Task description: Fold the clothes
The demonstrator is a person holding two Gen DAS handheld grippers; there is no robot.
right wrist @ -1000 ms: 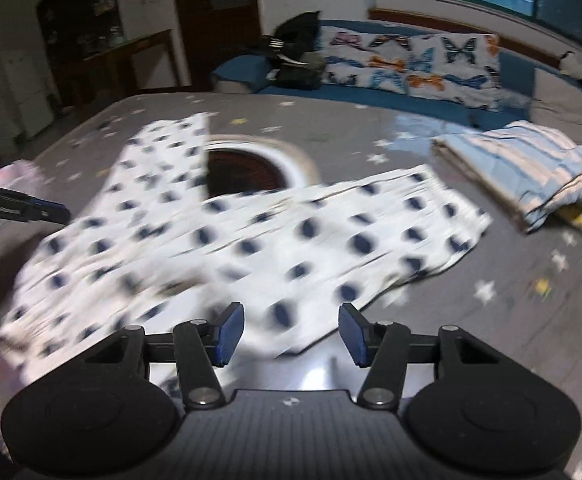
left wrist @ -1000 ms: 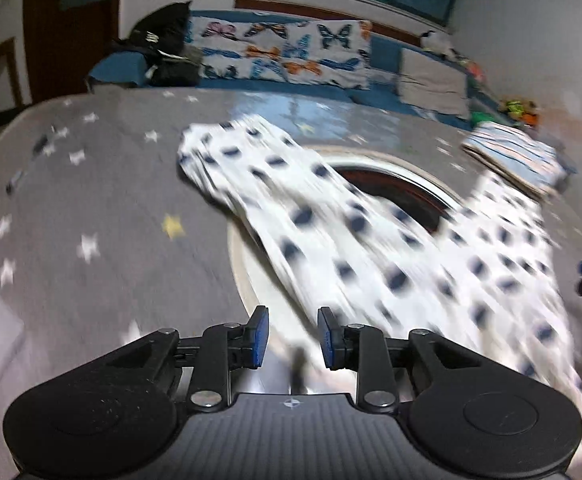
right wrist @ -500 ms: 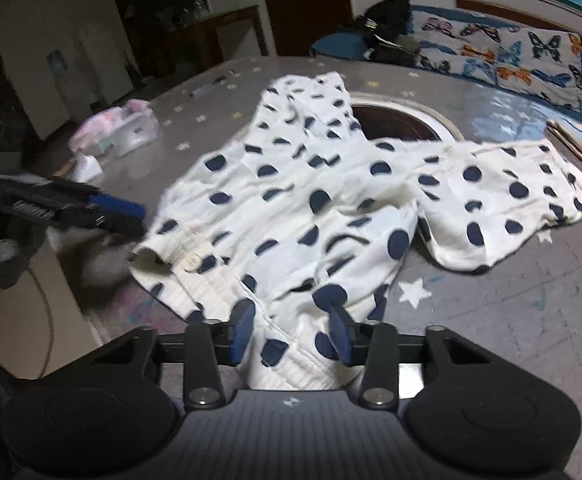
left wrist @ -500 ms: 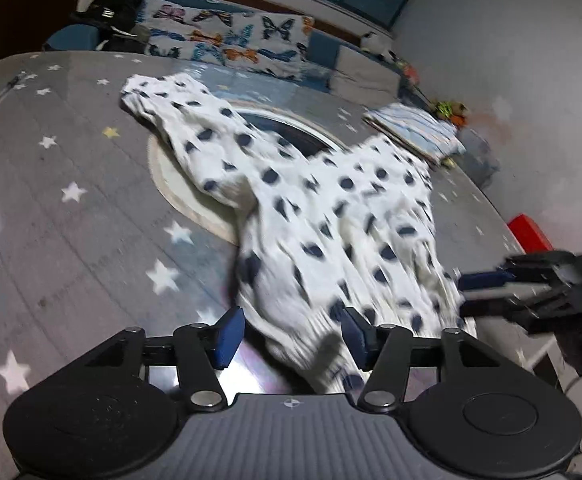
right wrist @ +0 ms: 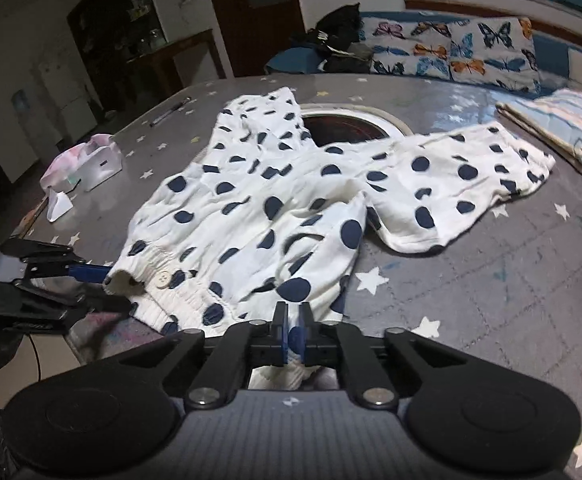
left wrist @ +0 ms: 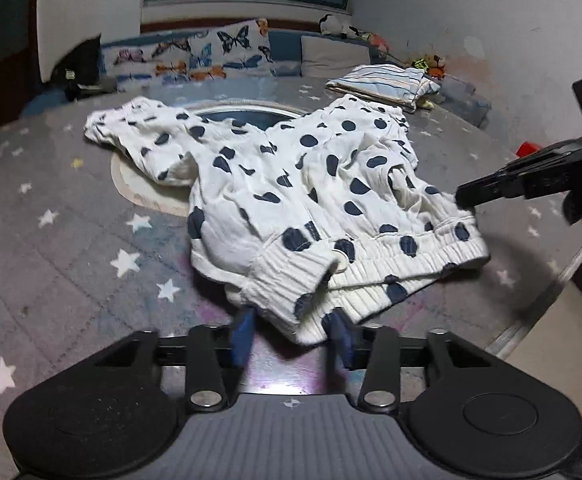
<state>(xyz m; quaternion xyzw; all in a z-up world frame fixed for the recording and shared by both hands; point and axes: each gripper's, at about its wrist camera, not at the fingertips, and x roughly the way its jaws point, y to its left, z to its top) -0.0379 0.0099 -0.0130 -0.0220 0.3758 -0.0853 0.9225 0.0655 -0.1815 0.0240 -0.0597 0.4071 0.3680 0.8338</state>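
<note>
Left wrist view: our left gripper (left wrist: 291, 334) sits at the near hem of the white polka-dot cardigan (left wrist: 291, 196), jaws closing, the ribbed hem band (left wrist: 371, 268) bunched between the blue pads but not visibly pressed by them yet. We count it as not yet clamped. The garment lies spread and rumpled on the grey star-print table (left wrist: 71, 248), partly over a round inset (left wrist: 131, 184) at the table's centre, one sleeve flung toward the far left.

Right wrist view: our right gripper (right wrist: 293, 334) is clenched on the hem, jaws closing to almost nothing with a fold of spotted cloth pinched between them. A button (right wrist: 164, 279) shows on the hem near the other gripper. The second sleeve stretches toward a folded striped cloth (right wrist: 563, 128) at the far right. A small tissue pack (right wrist: 87, 162) sits near the table's left edge.

Risks, as we judge them:
- The left pads may catch only the top layer of the doubled hem; a lift would then open the front and skew the fold.
- The right pinch looks thin and at the very edge; a tug could slip it free.
- Both grips are close to the table's near edge, so slack cloth could slide off if one side lets go.
- A dragged sleeve could snag at the inset or nudge the striped cloth.
</note>
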